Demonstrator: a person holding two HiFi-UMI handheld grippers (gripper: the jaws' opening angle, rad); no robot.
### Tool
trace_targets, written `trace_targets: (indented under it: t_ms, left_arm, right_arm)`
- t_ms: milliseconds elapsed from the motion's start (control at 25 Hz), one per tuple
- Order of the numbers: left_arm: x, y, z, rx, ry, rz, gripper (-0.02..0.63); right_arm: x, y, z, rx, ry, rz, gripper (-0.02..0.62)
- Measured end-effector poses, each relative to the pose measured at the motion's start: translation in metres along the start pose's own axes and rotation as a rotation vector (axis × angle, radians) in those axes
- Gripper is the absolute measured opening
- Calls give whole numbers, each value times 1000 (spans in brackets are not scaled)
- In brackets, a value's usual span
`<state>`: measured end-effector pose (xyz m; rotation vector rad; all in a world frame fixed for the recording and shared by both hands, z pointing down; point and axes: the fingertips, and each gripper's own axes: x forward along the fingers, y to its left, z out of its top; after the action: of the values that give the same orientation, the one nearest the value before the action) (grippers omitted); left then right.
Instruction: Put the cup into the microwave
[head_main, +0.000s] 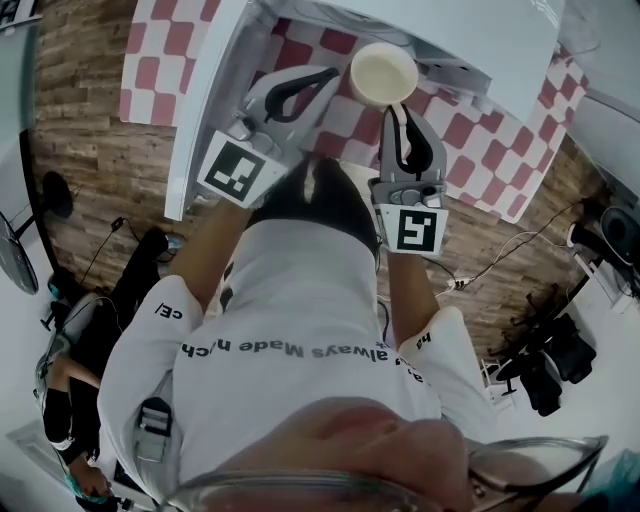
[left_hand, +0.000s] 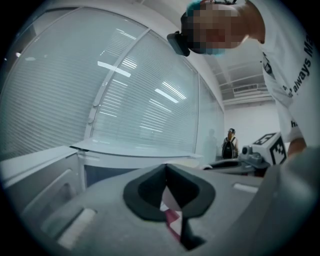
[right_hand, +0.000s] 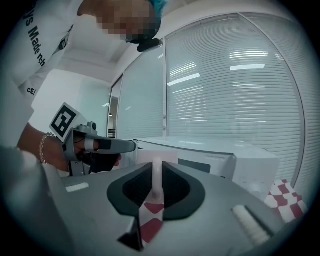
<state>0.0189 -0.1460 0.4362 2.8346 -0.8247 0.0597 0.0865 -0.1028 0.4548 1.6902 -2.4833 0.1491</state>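
Between the jaws of the right gripper (head_main: 398, 112), the handle of the cup (head_main: 383, 73) is pinched, with the cup just ahead of the tips, near the microwave (head_main: 470, 35). To its left, the left gripper (head_main: 322, 80) is clenched on nothing.

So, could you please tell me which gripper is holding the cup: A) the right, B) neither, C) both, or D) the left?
A: the right gripper has its jaws shut on the cup by its thin white handle, while the left gripper is shut with nothing between its jaws.
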Motion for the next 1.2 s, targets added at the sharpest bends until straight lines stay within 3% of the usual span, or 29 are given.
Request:
trace_targets:
  t_ms: [1200]
  left_arm:
    - [46, 64, -62, -8, 17, 81, 5]
  right_arm:
    - [80, -37, -66, -3, 17, -24, 41]
